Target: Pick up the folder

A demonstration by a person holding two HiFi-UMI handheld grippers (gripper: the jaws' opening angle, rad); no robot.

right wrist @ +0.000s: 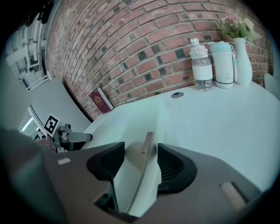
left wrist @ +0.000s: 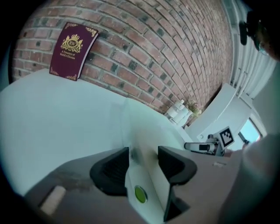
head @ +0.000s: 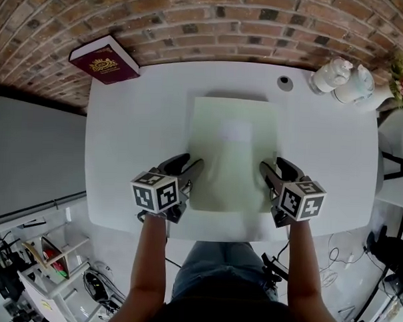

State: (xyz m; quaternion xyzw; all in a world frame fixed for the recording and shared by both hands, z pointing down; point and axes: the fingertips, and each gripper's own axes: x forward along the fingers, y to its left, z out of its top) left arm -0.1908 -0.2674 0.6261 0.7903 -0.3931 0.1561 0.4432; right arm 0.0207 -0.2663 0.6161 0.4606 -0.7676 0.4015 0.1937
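A pale green folder (head: 232,151) lies flat on the white table (head: 136,134), centred between the left and right edges and reaching close to the near edge. The left gripper (head: 188,164) sits at the folder's left edge near its near corner. The right gripper (head: 273,168) sits at the right edge, directly across.

In the left gripper view the left gripper (left wrist: 143,155) has its jaws drawn close on the folder's (left wrist: 148,127) edge, which fills the narrow gap between them; a round green snap (left wrist: 140,194) shows on the folder just behind the jaws. In the right gripper view the right gripper (right wrist: 141,159) likewise pinches the folder (right wrist: 131,131), with a small brown tab (right wrist: 148,142) on the folder's edge between the jaws.

A maroon book (head: 104,61) leans on the brick wall at the far left corner. At the far right corner stand a clear water bottle (right wrist: 202,70), a pale tumbler (right wrist: 224,64) and a white vase (right wrist: 243,61) of flowers, close together. A round cable hole (head: 284,80) lies by the far edge.
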